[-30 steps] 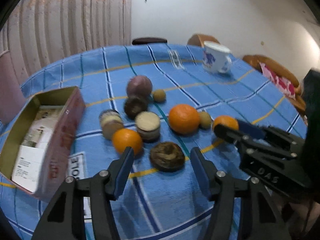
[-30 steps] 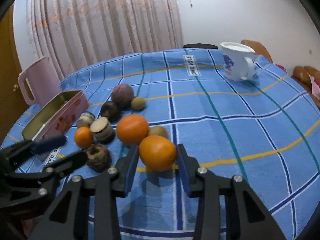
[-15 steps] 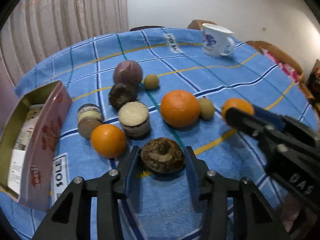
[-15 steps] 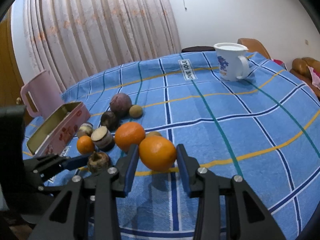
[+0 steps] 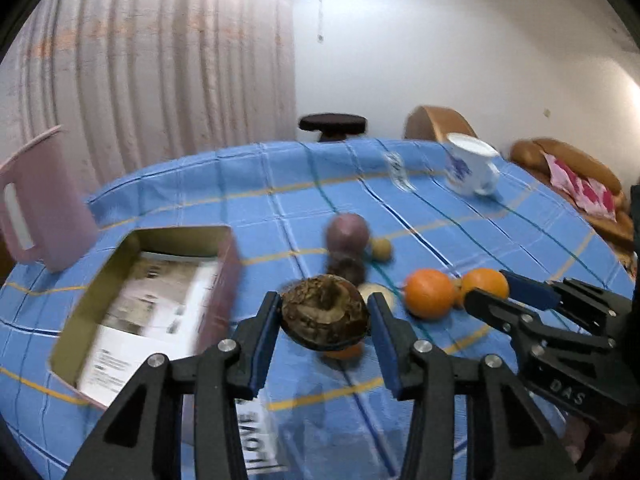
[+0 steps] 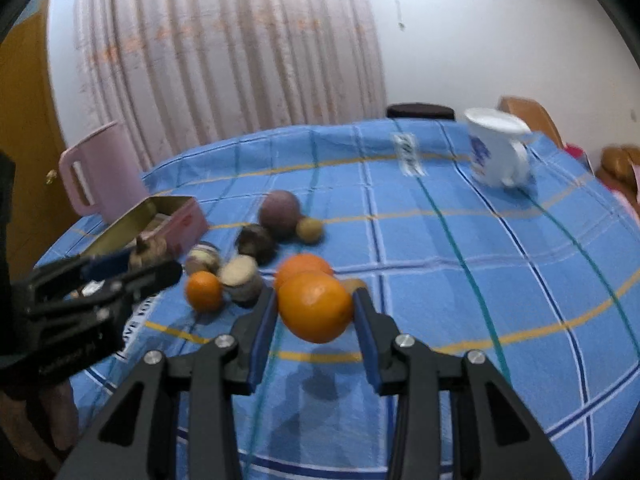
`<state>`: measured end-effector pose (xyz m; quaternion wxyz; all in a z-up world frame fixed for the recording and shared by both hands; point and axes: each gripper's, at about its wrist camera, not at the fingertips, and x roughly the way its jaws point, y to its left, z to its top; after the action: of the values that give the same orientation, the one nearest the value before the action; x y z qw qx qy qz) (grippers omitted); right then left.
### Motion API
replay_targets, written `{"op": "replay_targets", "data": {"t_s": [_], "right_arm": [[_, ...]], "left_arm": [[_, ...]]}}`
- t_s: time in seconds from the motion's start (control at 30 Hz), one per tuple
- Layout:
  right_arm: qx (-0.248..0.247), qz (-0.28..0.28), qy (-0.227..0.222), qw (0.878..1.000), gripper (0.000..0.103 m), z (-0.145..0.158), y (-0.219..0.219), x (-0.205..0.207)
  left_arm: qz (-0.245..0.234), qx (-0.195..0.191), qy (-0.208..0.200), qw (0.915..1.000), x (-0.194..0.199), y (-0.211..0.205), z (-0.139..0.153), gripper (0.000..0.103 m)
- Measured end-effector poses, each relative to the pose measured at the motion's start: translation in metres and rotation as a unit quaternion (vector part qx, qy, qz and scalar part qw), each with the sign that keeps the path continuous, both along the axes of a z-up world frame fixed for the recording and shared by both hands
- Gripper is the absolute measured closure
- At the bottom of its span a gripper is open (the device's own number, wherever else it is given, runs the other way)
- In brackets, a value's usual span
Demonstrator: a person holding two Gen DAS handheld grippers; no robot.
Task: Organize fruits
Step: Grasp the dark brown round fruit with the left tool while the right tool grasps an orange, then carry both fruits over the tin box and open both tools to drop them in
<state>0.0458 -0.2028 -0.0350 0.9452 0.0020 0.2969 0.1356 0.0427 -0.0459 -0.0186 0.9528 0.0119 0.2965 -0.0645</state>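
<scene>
Gripping a brown wrinkled fruit [image 5: 324, 322], left gripper [image 5: 324, 320] holds it at lower centre, above the desk [image 5: 420, 216] | right gripper [image 6: 316, 306] clamps an orange [image 6: 316, 306], lower centre | open tin [image 5: 132, 300] at left.

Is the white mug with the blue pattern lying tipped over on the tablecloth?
No, the white mug stands upright on the blue checked tablecloth, open rim up and handle out to the side.
</scene>
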Motion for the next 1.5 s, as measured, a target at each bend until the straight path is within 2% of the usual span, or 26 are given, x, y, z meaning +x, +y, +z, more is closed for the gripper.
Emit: {"op": "replay_targets", "data": {"t_s": [0.2,0.6,0.77,1.07,1.5], "right_arm": [[-0.019,0.043,-0.021,0.999,0.062,0.016,0.041,0.012],[-0.033,0.127,-0.051,0.990,0.062,0.045,0.126,0.042],[-0.039,0.150,-0.048,0.987,0.062,0.042,0.157,0.059],[-0.052,0.175,-0.023,0.983,0.062,0.014,0.193,0.086],[-0.066,0.185,-0.005,0.981,0.062,-0.005,0.209,0.088]], "left_arm": [[0.039,-0.002,-0.019,0.9991,0.000,0.038,0.009,0.057],[0.105,-0.003,-0.029,0.9940,0.017,0.112,0.018,0.057],[0.120,-0.005,-0.019,0.9926,0.029,0.138,0.016,0.057],[0.133,0.001,0.004,0.9912,0.044,0.158,0.002,0.057],[0.139,0.006,0.022,0.9900,0.050,0.164,-0.011,0.057]]}}
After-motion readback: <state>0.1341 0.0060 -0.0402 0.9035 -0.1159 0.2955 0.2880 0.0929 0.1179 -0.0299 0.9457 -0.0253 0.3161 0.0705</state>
